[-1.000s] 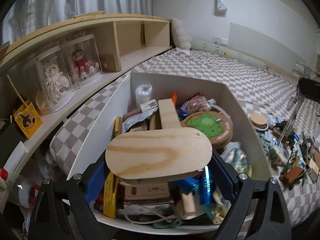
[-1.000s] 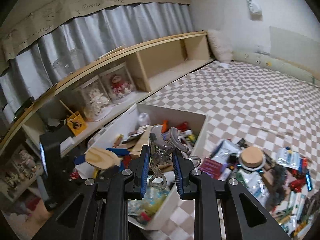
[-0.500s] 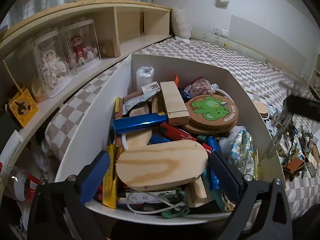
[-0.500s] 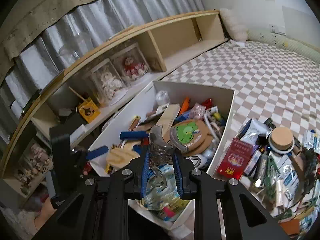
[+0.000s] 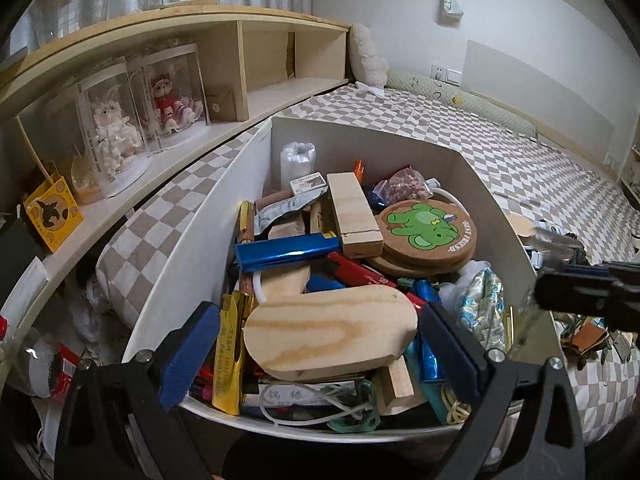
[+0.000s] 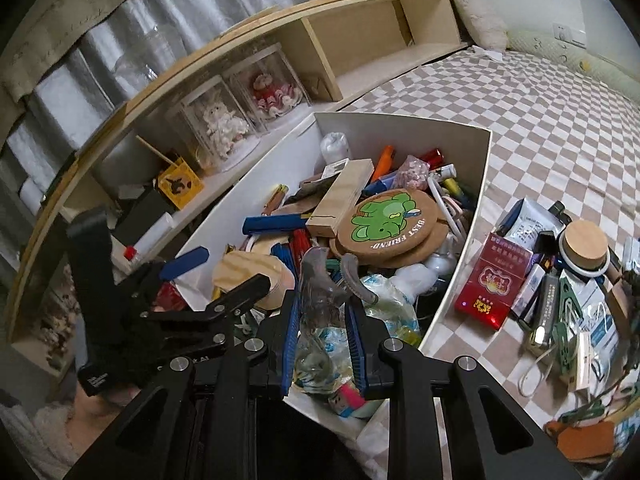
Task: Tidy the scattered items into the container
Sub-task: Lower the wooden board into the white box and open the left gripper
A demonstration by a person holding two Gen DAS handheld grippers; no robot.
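A white box (image 5: 200, 236) on the checked bed is piled with small items; it also shows in the right wrist view (image 6: 480, 168). An oval wooden board (image 5: 330, 330) lies on top at the near end. My left gripper (image 5: 316, 344) is open, its blue pads on either side of the board and apart from it. My right gripper (image 6: 324, 320) is shut on a clear plastic packet holding grey curved pieces (image 6: 320, 292), held over the box's near end. It shows blurred at the right of the left wrist view (image 5: 560, 248).
Scattered items lie on the bed right of the box: a red cigarette pack (image 6: 496, 284), a wood-lidded jar (image 6: 584, 244), pouches and cables. A wooden shelf (image 5: 240, 92) with boxed dolls (image 5: 168, 96) runs along the left. Cork coasters (image 5: 432, 228) and a wood block (image 5: 352, 212) sit in the box.
My left gripper let go of the oval board, which now rests in the box, and opened wide. My right gripper carried the packet from above the bed to over the box.
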